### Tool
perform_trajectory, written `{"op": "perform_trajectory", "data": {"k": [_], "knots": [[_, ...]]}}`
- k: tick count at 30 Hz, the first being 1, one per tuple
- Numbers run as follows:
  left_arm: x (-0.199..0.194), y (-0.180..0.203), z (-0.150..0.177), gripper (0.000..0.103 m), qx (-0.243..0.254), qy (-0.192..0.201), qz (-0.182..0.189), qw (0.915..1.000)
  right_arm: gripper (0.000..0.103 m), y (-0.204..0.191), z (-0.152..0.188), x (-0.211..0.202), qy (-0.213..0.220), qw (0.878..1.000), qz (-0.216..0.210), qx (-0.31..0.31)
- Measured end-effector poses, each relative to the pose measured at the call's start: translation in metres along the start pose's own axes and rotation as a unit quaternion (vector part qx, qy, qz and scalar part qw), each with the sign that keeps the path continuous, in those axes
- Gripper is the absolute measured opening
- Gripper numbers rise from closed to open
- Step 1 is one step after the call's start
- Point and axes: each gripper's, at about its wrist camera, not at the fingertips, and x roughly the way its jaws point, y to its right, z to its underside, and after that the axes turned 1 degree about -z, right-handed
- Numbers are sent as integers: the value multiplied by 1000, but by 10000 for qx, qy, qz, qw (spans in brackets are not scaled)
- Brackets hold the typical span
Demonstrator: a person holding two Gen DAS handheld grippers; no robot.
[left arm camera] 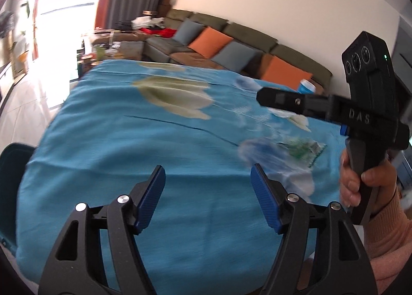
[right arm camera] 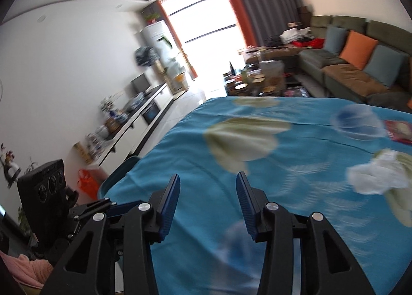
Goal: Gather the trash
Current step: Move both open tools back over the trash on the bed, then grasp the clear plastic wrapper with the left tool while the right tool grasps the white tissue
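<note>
a: several pieces of trash remain on the blue tablecloth (right arm camera: 180,156). status of collection?

b: judged as early or mid-task. no bin or bag for the trash can be identified in either view, so what has been collected cannot be told. what is left, in the right wrist view: a crumpled white tissue (right arm camera: 373,176) at the right side of the cloth, a red packet (right arm camera: 398,130) at the far right edge, and a bluish translucent wrapper (right arm camera: 358,121) just left of that packet. all three are blurred.

a: left wrist view?

b: a green-and-white printed wrapper (left arm camera: 303,150) lies on the right part of the cloth, with a bluish translucent piece (left arm camera: 260,150) just left of it. a blue cup (left arm camera: 306,86) stands at the far right edge, partly behind the other tool.

a: state of the left gripper (left arm camera: 208,197)?

b: jaws stand well apart. nothing lies between the blue pads (left arm camera: 152,199); only cloth shows through the gap. no contact with any item.

a: state of the right gripper (right arm camera: 208,204)?

b: jaws parted, narrower than the left pair. pads (right arm camera: 168,207) grip nothing. a bluish blur shows below the gap; whether it is trash or print on the cloth cannot be told. in the left wrist view a hand (left arm camera: 365,181) holds this tool's handle, above the right side of the table.

a: remaining work?

b: every listed item is still to be picked up, by this judgement.
</note>
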Motion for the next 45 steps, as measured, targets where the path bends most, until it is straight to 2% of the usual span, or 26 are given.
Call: {"op": "perform_trajectory", "data": {"k": [9,19,26,33,35,38,45], "knots": [[31,45,-14,68,333,-144,169,9992,44,49,5,-35,312,9977,512,308],[48,72,-18,68,590,-291,257,9975,44,89,13,-50,373,9952,728,536],[68,92,-21,68,750,-493,548,9945,44,123,11,-59,416,9908,1009,803],[91,107,-27,68,780,-735,832,9908,44,157,10,-61,385,9856,1279,1038],[98,110,-31,68,727,-796,919,9899,50,165,9,-59,375,9843,1333,1093],[110,113,-37,69,633,-926,1049,9881,51,173,7,-55,347,9829,1385,1167],[138,130,-41,69,709,-1319,1120,9824,54,190,5,-42,202,9810,1402,1323]]}}
